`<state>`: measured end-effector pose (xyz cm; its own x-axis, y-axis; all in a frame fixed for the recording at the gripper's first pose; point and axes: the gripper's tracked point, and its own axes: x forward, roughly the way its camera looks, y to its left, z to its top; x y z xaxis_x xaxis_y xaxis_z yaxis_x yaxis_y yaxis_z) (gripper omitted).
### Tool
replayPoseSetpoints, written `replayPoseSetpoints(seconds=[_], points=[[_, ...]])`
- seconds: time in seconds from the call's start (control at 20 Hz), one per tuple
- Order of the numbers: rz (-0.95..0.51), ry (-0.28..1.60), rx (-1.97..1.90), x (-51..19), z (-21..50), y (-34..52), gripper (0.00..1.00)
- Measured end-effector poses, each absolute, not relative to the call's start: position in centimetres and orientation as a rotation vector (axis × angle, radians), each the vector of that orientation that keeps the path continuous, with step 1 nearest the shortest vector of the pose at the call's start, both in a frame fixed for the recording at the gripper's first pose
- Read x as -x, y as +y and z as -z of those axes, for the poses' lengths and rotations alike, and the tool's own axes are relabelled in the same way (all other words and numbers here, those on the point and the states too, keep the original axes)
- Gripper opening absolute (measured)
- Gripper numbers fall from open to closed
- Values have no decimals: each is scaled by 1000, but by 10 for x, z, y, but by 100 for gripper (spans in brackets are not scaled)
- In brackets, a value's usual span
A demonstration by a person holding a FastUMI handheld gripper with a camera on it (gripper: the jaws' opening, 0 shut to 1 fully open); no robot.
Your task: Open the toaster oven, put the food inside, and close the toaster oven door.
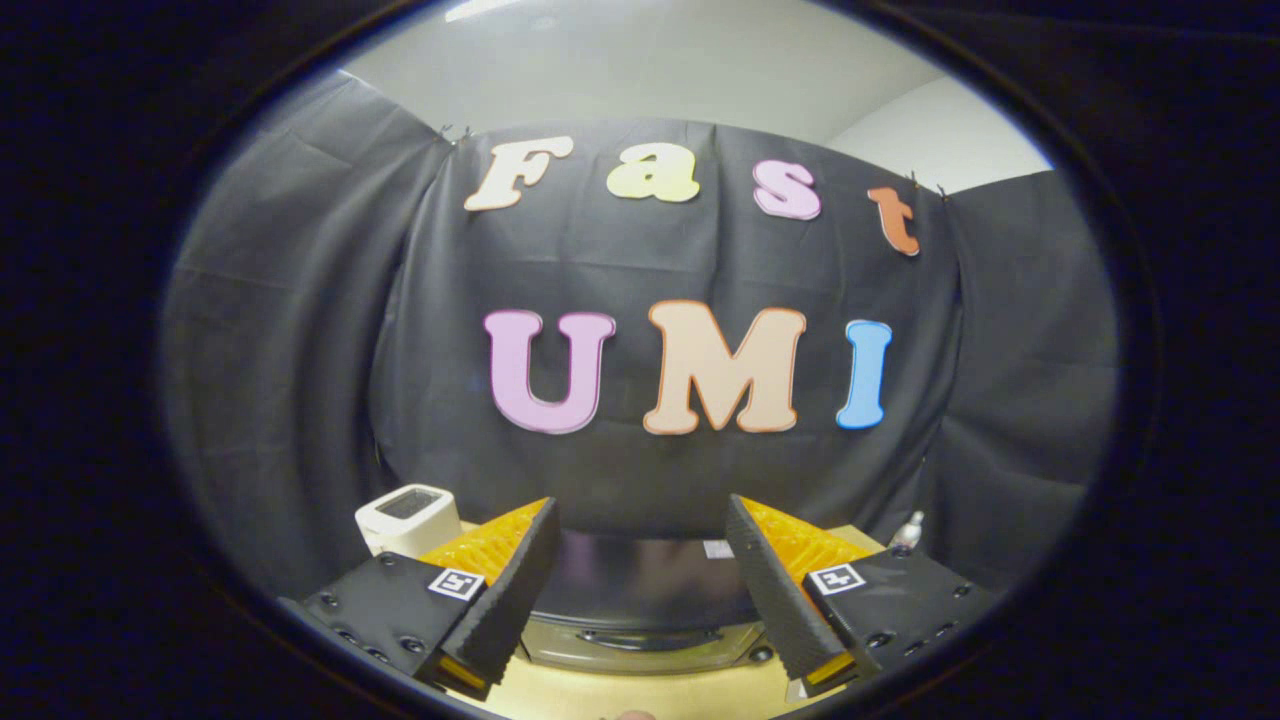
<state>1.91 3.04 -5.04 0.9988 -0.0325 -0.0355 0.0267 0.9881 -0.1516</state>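
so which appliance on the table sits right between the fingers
The dark toaster oven, door shut, just ahead between the open fingers; the white appliance sits off beyond one finger.

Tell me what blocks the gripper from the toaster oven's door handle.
Nothing visible does. The open gripper has the toaster oven just ahead between its fingers, its door handle unobstructed. The white appliance stands off to the side.

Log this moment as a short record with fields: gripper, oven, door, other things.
gripper: gripper open, fingers spread wide, holding nothing
oven: toaster oven just ahead of the fingers, seen between them, on a wooden table
door: looks closed, handle untouched
other things: white appliance beyond the one finger; small bottle beyond the other
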Motion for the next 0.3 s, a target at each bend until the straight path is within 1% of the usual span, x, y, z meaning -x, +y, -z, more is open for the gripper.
replayPoseSetpoints(seconds=[0.3], points=[[33, -55, 109, -13, 3, 21, 100]])
